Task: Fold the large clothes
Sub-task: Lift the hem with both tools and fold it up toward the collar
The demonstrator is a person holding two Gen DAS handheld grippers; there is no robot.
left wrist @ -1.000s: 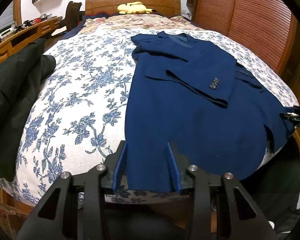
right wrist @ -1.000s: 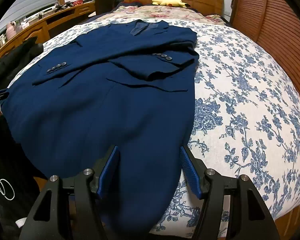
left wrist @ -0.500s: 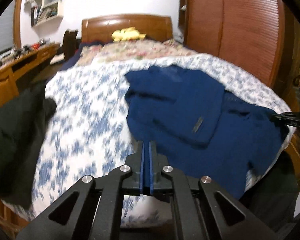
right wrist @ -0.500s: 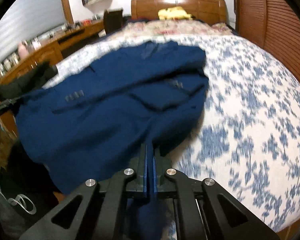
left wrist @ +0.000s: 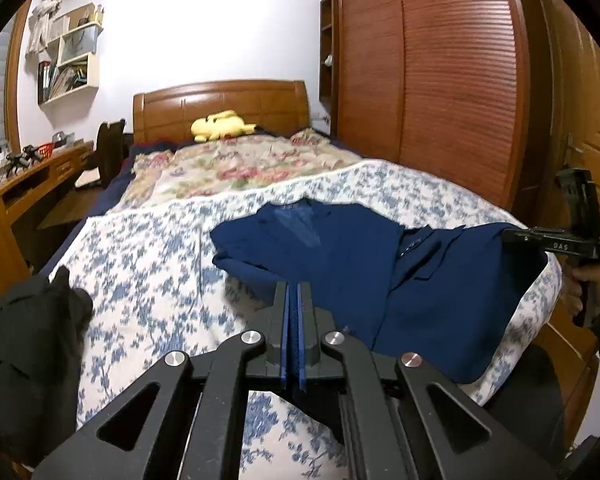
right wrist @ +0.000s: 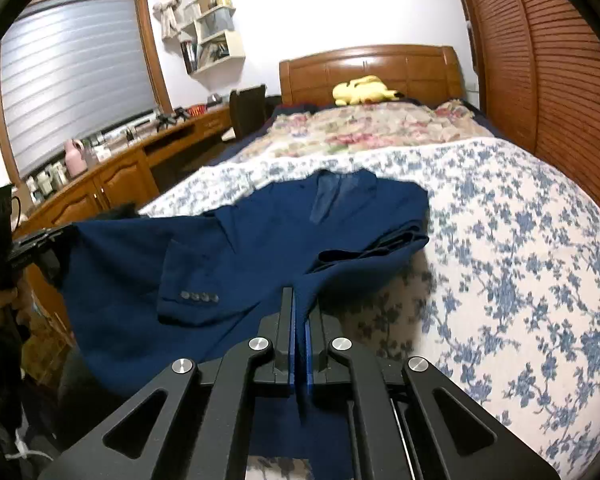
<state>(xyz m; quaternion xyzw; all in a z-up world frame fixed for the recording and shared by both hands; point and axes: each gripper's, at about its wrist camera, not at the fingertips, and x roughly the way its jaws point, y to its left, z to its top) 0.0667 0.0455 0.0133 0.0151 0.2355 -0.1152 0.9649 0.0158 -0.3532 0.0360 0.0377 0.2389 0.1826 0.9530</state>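
Observation:
A navy blue jacket (left wrist: pixel 340 256) lies on the bed's flowered white-and-blue cover (left wrist: pixel 152 264), collar toward the headboard and sleeves folded across it. Its lower hem hangs raised off the bed between my two grippers. My left gripper (left wrist: pixel 294 286) is shut on one hem corner; dark cloth hangs under its pads. It shows in the right wrist view at the left, left gripper (right wrist: pixel 70 232), with a hand below it. My right gripper (right wrist: pixel 300 292) is shut on the other hem corner, blue cloth pinched between its pads. The right gripper (left wrist: pixel 512 236) shows at the right in the left wrist view.
A black garment (left wrist: pixel 28 340) lies at the bed's near left corner. A yellow plush toy (left wrist: pixel 220 124) and a flowered quilt (left wrist: pixel 236 164) sit near the wooden headboard (right wrist: pixel 368 68). A slatted wardrobe (left wrist: pixel 440 100) runs along the right, a wooden desk (right wrist: pixel 140 160) along the left.
Both grippers closed on the jacket's hem and rose, lifting the lower part of the jacket off the bed. Both views now look more level across the room.

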